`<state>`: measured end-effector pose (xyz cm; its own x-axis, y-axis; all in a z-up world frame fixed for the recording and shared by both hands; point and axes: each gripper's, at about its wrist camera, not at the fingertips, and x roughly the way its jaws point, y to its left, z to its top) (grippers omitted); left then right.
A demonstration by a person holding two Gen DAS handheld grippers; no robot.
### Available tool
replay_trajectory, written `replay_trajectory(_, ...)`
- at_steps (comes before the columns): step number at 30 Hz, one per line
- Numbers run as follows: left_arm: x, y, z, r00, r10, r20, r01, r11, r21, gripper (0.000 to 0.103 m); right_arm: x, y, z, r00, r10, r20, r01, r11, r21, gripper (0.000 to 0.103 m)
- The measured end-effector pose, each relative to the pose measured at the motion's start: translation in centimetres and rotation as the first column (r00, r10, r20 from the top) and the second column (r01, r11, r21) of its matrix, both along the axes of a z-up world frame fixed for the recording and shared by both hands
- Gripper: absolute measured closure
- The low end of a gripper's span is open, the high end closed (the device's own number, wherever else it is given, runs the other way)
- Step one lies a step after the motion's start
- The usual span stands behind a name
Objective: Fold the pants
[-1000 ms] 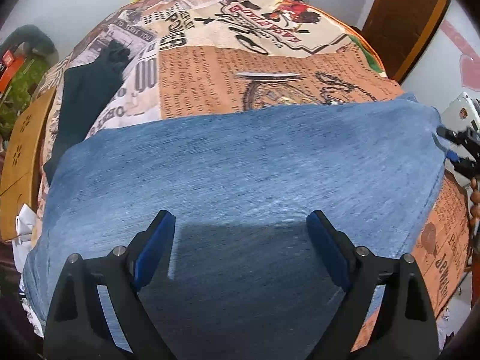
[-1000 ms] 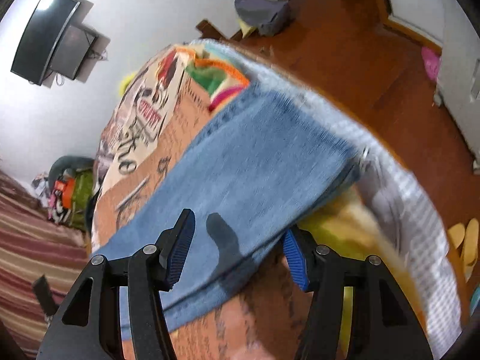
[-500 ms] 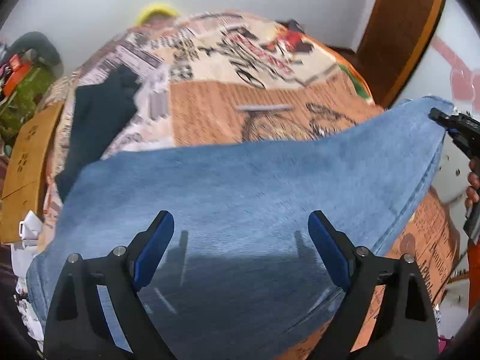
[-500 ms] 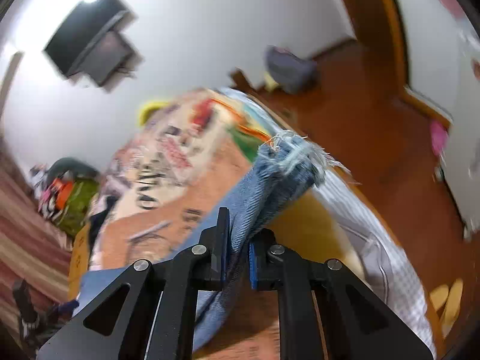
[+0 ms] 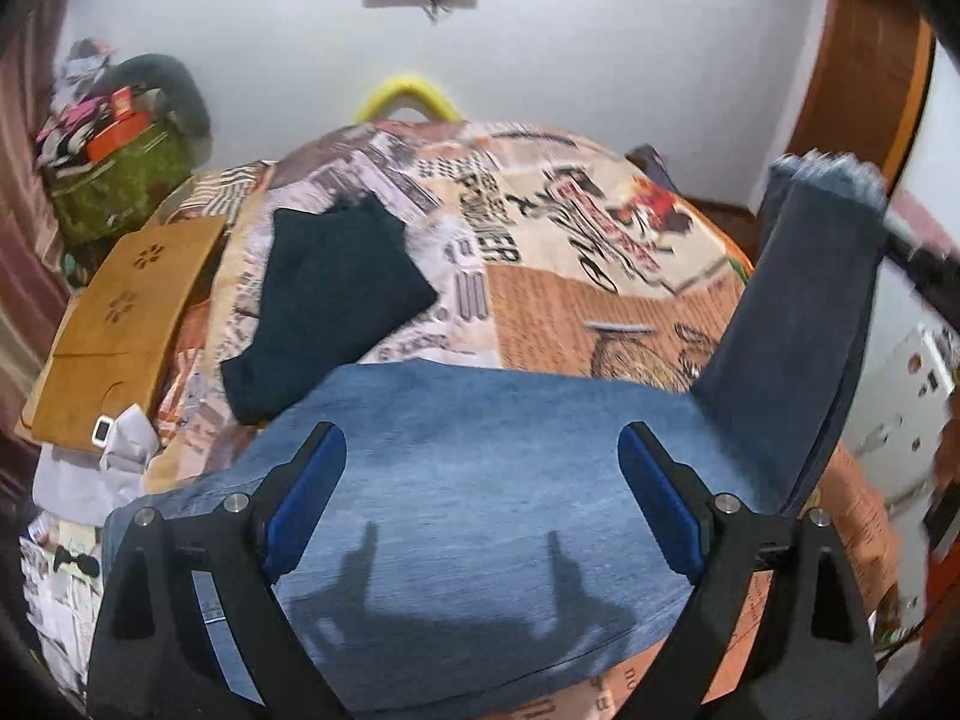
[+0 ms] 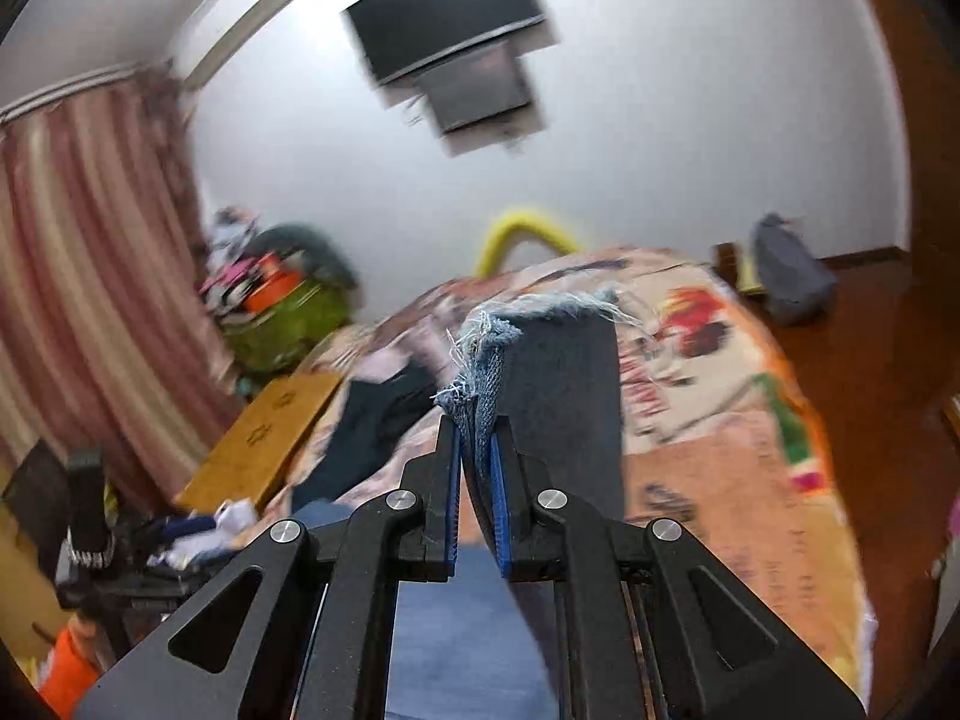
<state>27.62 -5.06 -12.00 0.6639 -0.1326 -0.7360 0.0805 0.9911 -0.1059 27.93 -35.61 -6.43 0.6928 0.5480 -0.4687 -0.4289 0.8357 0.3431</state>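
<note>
right gripper (image 6: 477, 438) tight on raised jeans (image 5: 468, 480) hem; left gripper (image 5: 480, 480) agape

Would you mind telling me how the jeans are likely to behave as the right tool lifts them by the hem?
The jeans are probably floppy: the lifted leg bends up from the bed. The right tool pinches only the frayed hem, so it might slip. The denim looks thick, likely fairly heavy.

Jeans (image 5: 480, 480) lower part cut off by frame edge; right tongs (image 5: 918, 252) blurred, mostly out of frame.
</note>
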Motion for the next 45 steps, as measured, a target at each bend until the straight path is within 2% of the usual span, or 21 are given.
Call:
replay_trajectory(7,-2.0,4.0,0.7,0.998,0.052,0.017,-0.052,0.997,-0.051,0.009,-0.1,7.5,-4.6,0.978,0.172,-0.116,-0.176,0.984,-0.023,0.095)
replay_trajectory(15,-3.9,6.9,0.2,0.996,0.091,0.012,-0.090,0.995,-0.047,0.009,-2.2,13.8,-10.8,0.899,0.320,-0.300,-0.374,0.917,-0.143,0.093)
replay_trajectory(18,-3.9,7.3,-0.4,0.996,0.094,-0.001,-0.094,0.995,-0.041,0.009,-3.1,14.6,-12.0,0.872,0.342,-0.350,-0.417,0.893,-0.167,0.088)
replay_trajectory(23,-3.4,7.2,-0.8,0.996,0.086,-0.014,-0.087,0.995,-0.044,0.009,-3.6,13.6,-10.8,0.825,0.417,-0.382,-0.484,0.870,-0.095,0.067)
replay_trajectory(26,-3.0,6.5,-0.4,0.998,0.066,-0.006,-0.066,0.997,-0.049,0.009,-3.4,12.2,-9.4,0.843,0.408,-0.350,-0.460,0.885,-0.077,0.066)
replay_trajectory(32,-0.9,3.6,0.7,1.000,-0.004,0.005,0.004,0.999,-0.036,0.009,-1.3,7.6,-6.4,0.932,0.279,-0.233,-0.309,0.946,-0.102,0.059)
replay_trajectory(35,0.6,1.5,0.9,0.999,-0.052,0.004,0.052,0.998,-0.029,0.009,0.2,5.6,-6.0,0.950,0.224,-0.216,-0.250,0.963,-0.100,0.059)
replay_trajectory(40,3.8,-2.1,-0.5,0.991,-0.126,-0.048,0.126,0.992,-0.015,0.008,2.7,3.5,-7.2,0.963,0.143,-0.229,-0.178,0.974,-0.142,0.059)
replay_trajectory(45,7.3,-5.1,-4.2,0.971,-0.163,-0.177,0.161,0.987,-0.023,0.008,5.0,3.0,-11.3,0.938,0.119,-0.326,-0.184,0.967,-0.176,0.059)
